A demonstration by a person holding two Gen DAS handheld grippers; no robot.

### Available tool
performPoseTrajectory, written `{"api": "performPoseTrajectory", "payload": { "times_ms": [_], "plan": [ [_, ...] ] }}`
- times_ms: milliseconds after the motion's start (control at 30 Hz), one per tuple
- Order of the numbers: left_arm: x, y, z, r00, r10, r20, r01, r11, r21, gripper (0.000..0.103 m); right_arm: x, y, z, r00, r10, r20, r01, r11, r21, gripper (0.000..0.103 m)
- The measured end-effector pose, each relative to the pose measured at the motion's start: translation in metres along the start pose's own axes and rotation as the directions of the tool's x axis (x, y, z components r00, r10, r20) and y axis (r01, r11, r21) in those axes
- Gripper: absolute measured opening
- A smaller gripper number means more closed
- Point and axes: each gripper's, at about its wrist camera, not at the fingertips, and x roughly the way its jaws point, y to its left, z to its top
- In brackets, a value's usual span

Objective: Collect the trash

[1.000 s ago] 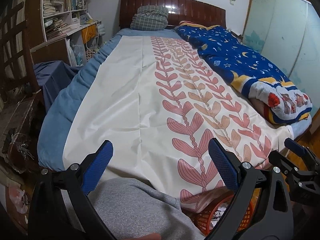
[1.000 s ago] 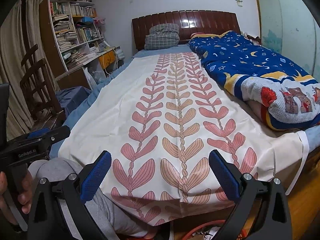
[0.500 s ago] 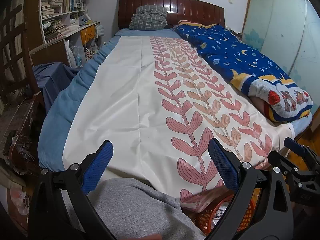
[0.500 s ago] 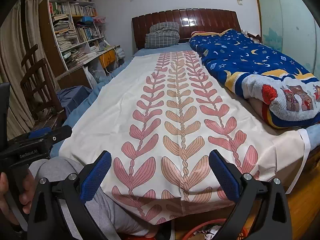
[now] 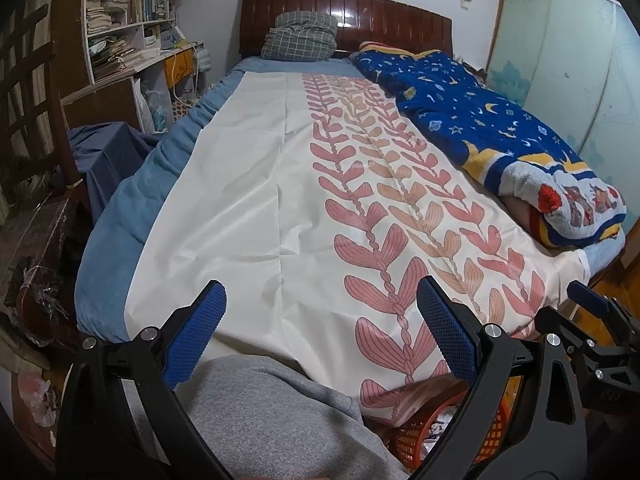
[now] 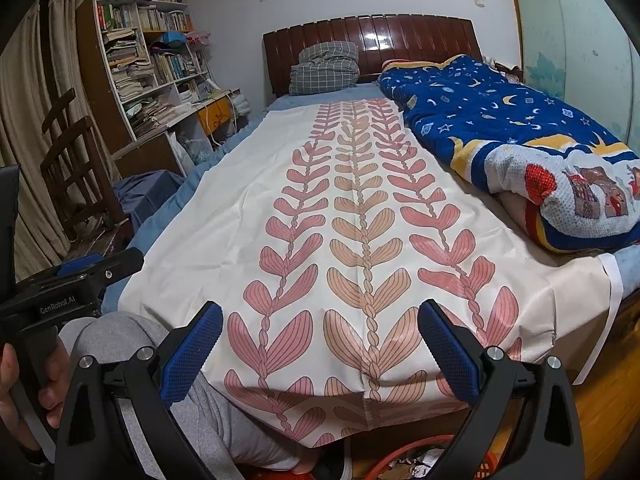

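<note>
Basket: an orange mesh basket (image 5: 490, 436) is sitting on the floor at the foot of the bed, below and just right of the left claw (image 5: 320, 336); in the right wrist view only its rim (image 6: 404, 454) is showing, under the right claw (image 6: 320, 356).
Trash: pale crumpled scraps (image 5: 442, 428) are lying inside the basket; what they are is too small to tell.
Hidden: the left claw's right finger and the hanging bed cover are covering most of the basket.
Left claw: its blue pads are standing wide apart, gripping nothing, hovering over the foot of the bed.
Right claw: its pads are also spread wide and empty; it is showing at the right edge of the left wrist view (image 5: 592, 308).
Person: a grey-trousered knee (image 5: 256, 412) is sitting under the left claw; a hand (image 6: 24, 384) is gripping the left claw's handle.
Bed cover: a cream sheet with pink leaf rows (image 6: 360, 248) is lying flat, its end draping over the edge.
Blanket: a blue starry blanket (image 6: 516, 132) is lying bunched along the right side.
Pillow: a checked pillow (image 5: 300, 36) is leaning on the dark headboard (image 5: 384, 16).
Shelves: cluttered bookshelves (image 6: 140, 68) are standing to the left.
</note>
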Motion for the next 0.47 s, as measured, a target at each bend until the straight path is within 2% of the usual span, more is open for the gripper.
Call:
{"api": "performPoseTrajectory", "payload": {
  "times_ms": [467],
  "plan": [
    [0.0080, -0.0024, -0.0007, 0.999, -0.002, -0.035, 0.003, 1.000, 0.017, 0.095, 0.0007, 0.0007, -0.0024, 1.000, 0.004, -0.005, -0.004, 1.000, 0.001, 0.096]
  ]
}}
